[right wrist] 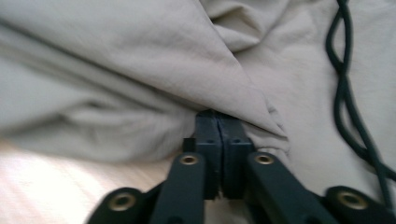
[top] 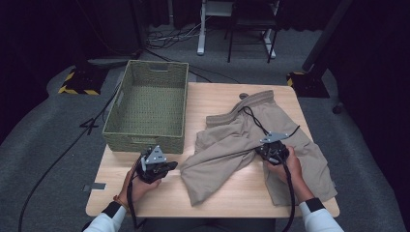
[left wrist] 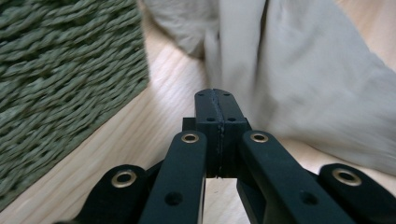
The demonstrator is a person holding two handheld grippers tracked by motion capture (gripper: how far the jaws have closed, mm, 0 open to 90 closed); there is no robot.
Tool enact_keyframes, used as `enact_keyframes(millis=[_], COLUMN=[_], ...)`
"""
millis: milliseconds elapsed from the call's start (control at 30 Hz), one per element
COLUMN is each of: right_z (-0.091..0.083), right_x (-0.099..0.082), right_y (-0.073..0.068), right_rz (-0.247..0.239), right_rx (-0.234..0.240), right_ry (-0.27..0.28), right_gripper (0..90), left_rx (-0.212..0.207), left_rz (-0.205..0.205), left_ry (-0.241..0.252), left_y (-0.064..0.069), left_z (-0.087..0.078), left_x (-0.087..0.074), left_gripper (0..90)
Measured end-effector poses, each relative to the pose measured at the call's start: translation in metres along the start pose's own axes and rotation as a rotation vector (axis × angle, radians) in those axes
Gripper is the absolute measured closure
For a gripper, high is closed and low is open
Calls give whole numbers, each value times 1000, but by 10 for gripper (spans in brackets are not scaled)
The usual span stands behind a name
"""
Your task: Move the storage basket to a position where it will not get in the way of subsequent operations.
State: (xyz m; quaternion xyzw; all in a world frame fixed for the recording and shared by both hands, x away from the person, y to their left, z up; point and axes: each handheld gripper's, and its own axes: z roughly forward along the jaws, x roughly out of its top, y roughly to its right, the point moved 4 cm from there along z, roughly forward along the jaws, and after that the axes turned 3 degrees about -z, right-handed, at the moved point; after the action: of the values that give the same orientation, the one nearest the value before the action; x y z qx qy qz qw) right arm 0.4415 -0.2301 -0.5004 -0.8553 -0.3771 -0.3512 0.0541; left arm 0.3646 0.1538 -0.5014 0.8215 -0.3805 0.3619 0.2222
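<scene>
While the right fingers [right wrist: 218, 122] pinch the shorts [right wrist: 140, 60], the left fingers [left wrist: 215, 95] sit shut, empty.

Shorts [right wrist: 140, 70] fold hiding right claw [right wrist: 218, 116] tips

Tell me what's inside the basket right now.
Nothing shows inside the basket: the high view shows its bare woven floor and far walls. The near wall hides a strip of floor right behind it, so something small and flat there cannot be ruled out. The shorts lie beside it.
</scene>
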Motion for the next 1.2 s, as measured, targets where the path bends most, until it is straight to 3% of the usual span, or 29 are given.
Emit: enact_keyframes(millis=[100, 133, 200, 300, 367, 433, 500, 567, 633, 767, 867, 1067, 1200], right_z=[-7, -9, -14, -22, -28, -32, -32, -28, -21, -6, 1, 4, 5], right_x=[3, 3, 5, 5, 4, 2, 0, -3, -4, -6, -9, -6, -5], right_y=[-6, -7, -14, -24, -33, -43, -54, -66, -70, -73, -70, -66, -60], right_rz=[2, -1, -13, -47, -55, -68, -111, -149, -174, -195, -179, -150, -158], right_rx=[32, 32, 43, 76, 111, 152, 184, 229, 240, 268, 287, 284, 241], right_ry=[35, 36, 47, 66, 97, 108, 109, 92, 74, 50, 41, 53, 40], right_gripper=[686, 665, 578, 518, 496, 488, 484, 473, 460, 451, 462, 679, 867], left_rx=[-26, -35, -98, -143, -189, -188, -209, -211, -205, -191, -193, -170, -135], left_rz=[53, 70, 91, 159, 193, 225, 206, 206, 207, 193, 180, 181, 186], left_ry=[11, 11, 23, 0, -26, -71, -87, -114, -128, -154, -137, -136, -129], left_y=[16, 23, 41, 73, 89, 98, 99, 99, 98, 90, 84, 72, 64], left_z=[0, 0, -1, 5, 13, 22, 30, 38, 42, 49, 50, 50, 48], left_x=[6, 9, 16, 20, 18, 14, 10, 7, 5, 2, 1, 3, 5], left_gripper=[742, 703, 588, 380, 306, 272, 265, 288, 345, 450, 547, 786, 897])
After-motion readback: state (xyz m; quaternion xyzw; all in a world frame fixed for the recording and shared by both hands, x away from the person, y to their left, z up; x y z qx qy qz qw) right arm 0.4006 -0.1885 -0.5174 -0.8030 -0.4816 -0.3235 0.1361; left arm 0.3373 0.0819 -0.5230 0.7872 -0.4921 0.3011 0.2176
